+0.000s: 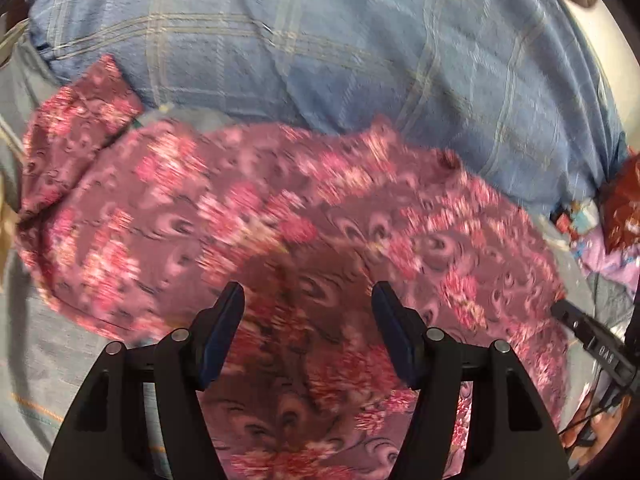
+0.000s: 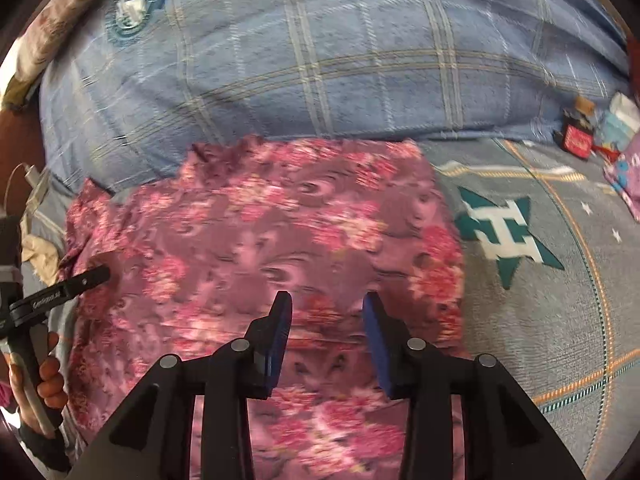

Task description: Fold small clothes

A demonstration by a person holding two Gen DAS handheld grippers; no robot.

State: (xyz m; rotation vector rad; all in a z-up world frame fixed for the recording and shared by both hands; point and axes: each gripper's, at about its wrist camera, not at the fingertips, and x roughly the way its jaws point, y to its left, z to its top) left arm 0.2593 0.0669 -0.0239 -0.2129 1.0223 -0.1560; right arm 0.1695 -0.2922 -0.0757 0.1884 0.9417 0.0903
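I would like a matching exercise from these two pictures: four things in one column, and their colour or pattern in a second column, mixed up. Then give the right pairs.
Things:
1. garment
2. blanket
3. star on the bed sheet
4. small box

Colour or pattern:
A. dark, with a red label
B. teal and white
C. pink and maroon, with flowers
D. blue, with pale check lines

Pairs: 1-C, 2-D, 3-B, 4-A
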